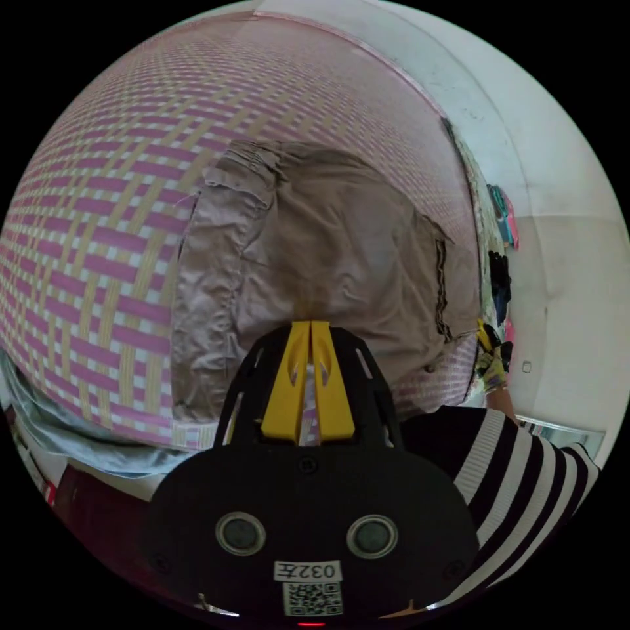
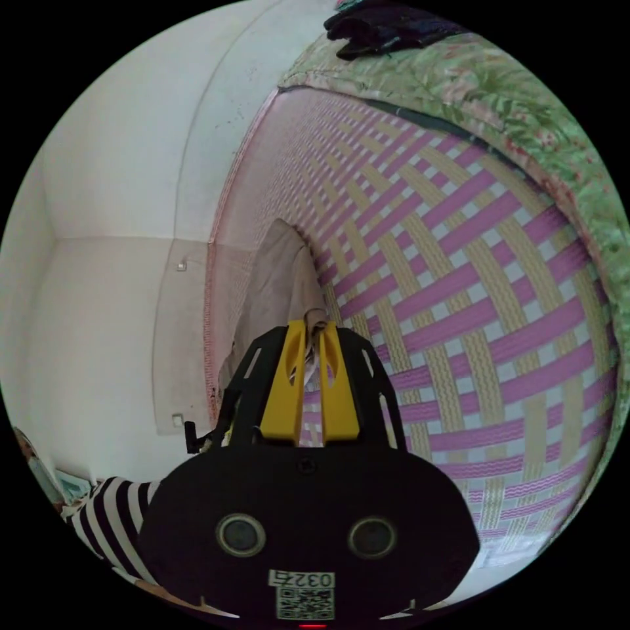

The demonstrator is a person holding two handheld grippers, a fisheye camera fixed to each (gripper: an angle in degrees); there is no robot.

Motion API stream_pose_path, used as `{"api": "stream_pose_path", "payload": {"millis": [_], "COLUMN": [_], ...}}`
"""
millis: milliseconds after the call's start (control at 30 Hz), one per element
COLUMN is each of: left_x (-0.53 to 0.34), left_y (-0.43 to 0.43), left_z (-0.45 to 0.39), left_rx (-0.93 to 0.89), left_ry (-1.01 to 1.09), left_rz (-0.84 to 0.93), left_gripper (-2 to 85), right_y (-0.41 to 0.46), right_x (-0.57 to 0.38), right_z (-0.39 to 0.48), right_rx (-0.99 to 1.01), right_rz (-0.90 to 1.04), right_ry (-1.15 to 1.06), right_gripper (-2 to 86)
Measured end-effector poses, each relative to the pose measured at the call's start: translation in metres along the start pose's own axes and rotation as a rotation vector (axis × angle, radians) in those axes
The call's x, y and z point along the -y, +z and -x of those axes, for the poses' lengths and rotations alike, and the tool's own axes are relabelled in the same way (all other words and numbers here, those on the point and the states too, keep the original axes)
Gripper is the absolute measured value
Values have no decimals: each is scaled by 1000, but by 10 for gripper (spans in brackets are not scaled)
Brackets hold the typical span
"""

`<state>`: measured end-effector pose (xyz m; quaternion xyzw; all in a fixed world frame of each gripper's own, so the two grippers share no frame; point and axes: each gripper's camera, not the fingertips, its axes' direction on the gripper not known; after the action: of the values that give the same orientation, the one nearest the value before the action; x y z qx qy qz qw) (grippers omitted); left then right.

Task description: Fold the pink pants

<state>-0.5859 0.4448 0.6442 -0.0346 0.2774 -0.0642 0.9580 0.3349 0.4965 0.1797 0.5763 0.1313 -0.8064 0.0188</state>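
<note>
The pink pants (image 1: 328, 249) lie spread on a pink and yellow woven mat (image 1: 98, 262), wrinkled, with a pocket flap on each side. My left gripper (image 1: 310, 325) is shut on their near edge, the yellow jaws pressed together on the cloth. At the pants' right edge, the right gripper (image 1: 487, 336) shows in the left gripper view, held by a gloved hand. In the right gripper view, my right gripper (image 2: 314, 327) is shut on a bunched bit of the pants (image 2: 279, 289), which run away from it, seen edge-on over the mat (image 2: 459, 295).
A floral green quilt (image 2: 525, 111) with dark clothes (image 2: 387, 26) on it borders the mat. White walls (image 2: 118, 230) stand close by. A black and white striped sleeve (image 1: 518, 459) reaches toward the right gripper. Light blue cloth (image 1: 65, 426) hangs at the mat's near edge.
</note>
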Motion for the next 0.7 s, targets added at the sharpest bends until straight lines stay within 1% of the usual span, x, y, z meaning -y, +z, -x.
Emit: {"api": "stream_pose_path", "payload": {"millis": [100,167,267,300,333,367,400,433,467,500,533,567,600,633,667,700], "left_x": [43,74,115,124,124,121,110,97,91,80,72,68,62,59,58,55], "left_y": [9,13,16,14,7,3,-5,-9,-9,-3,5,9,20,37,48,68], "left_z": [-23,-37,-66,-80,-99,-110,-134,-157,-169,-192,-216,-226,-244,-260,-265,-275], "left_rx": [-43,-41,49,111,186,218,251,192,129,10,-24,-33,-96,-201,-241,-263], "left_ry": [69,94,148,166,202,235,310,403,456,572,654,687,760,818,832,852], "left_rz": [0,7,27,25,-18,-54,-126,-171,-175,-144,-106,-92,-34,80,143,256], "left_gripper": [-10,-10,-9,-9,-9,-9,-9,-9,-9,-9,-9,-9,-9,-9,-9,-9], "right_y": [-18,-22,-20,-16,-13,-11,-8,-4,-1,5,11,15,22,29,33,40], "right_x": [-2,-5,-15,-21,-27,-29,-35,-38,-40,-42,-44,-45,-46,-47,-48,-49], "right_z": [-15,-24,-28,-29,-29,-29,-29,-30,-31,-32,-33,-34,-36,-38,-39,-41], "right_rx": [-19,-33,-60,-61,-61,-61,-60,-62,-63,-67,-73,-77,-84,-91,-94,-98], "right_rz": [-68,-79,-81,-84,-94,-100,-112,-119,-121,-124,-126,-125,-124,-123,-122,-121], "right_ry": [52,73,62,63,61,60,57,54,52,48,47,48,50,48,46,43], "right_gripper": [24,25,29,31,32,32,33,34,34,35,36,36,36,37,37,37]}}
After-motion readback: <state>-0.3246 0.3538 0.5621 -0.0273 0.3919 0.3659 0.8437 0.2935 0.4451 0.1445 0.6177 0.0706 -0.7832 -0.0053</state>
